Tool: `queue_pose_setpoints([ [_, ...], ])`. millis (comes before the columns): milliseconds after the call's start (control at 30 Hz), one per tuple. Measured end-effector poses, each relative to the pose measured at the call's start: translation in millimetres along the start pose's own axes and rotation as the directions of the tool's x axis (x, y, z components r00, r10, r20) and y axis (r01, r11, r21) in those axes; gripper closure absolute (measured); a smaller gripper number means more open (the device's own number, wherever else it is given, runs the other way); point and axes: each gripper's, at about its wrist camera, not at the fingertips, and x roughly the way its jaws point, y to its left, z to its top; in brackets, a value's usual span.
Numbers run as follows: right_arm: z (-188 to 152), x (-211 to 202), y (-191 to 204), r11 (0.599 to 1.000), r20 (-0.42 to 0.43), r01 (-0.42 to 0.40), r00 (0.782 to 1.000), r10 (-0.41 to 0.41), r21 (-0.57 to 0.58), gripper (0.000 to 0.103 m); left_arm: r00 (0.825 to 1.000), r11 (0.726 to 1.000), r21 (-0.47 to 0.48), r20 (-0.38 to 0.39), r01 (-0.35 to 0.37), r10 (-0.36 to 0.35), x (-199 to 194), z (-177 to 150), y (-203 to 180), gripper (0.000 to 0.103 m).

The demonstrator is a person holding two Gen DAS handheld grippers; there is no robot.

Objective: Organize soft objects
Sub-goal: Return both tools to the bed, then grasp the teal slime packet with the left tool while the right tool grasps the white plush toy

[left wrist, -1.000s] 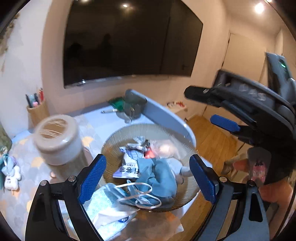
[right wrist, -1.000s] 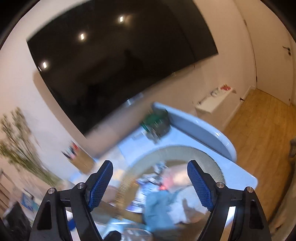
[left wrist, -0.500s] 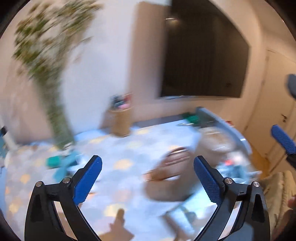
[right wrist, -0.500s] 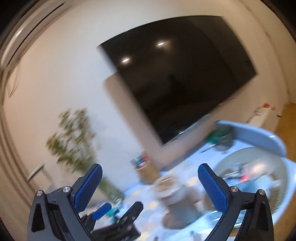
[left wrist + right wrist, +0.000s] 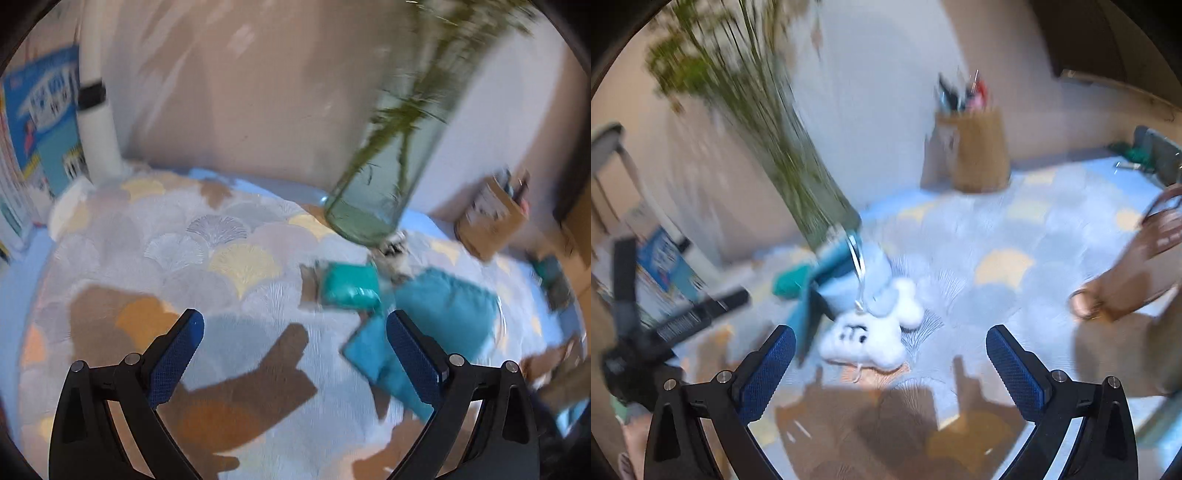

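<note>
The desk [image 5: 221, 236] in front of you wears a cloth of pale fan shapes, with a glass vase [image 5: 373, 199] of green stems at the back. Your left tongs [image 5: 294, 345] have just spread wide, nothing between them, the teal cloths [image 5: 447, 306] just right. Your right tongs [image 5: 891, 362] have likewise opened wide, empty, with the white plush toy [image 5: 866, 338] lying just ahead.

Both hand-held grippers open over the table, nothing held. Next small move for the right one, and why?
Probably ease the right hand-held gripper forward and down to straddle the white plush toy. Its jaws stand wide and empty, having just opened, and the toy lies on the scallop-patterned cloth just beyond and between the fingertips. The glass vase stands close behind, so keep the approach low and short.
</note>
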Motion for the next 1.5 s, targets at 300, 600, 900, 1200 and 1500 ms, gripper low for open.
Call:
queue_pose_setpoints([
  [300,-10,69,20,0.986,-0.114,0.093,0.987,-0.109,-0.140,0.000,0.998,0.998,0.022,0.001,0.058,-0.058,49,2,-12,0.003],
  [600,-9,60,5,0.997,-0.074,0.043,0.996,-0.048,-0.067,0.018,0.996,0.995,0.054,0.041,0.083,-0.085,43,4,-20,0.003],
  [900,-4,54,-6,0.999,-0.037,-0.045,0.998,0.046,0.030,0.062,1.000,0.990,0.143,-0.025,-0.013,0.017,60,6,-42,0.008],
  [1200,-54,-18,-21,0.998,0.013,-0.014,1.000,0.013,0.054,0.064,0.999,0.999,0.030,0.019,-0.028,0.028,39,0,-18,0.047],
  [1500,-111,-73,-54,0.988,-0.047,-0.121,0.991,0.125,0.092,0.064,1.000,0.998,0.064,-0.010,-0.009,0.010,-41,-87,-14,0.047],
])
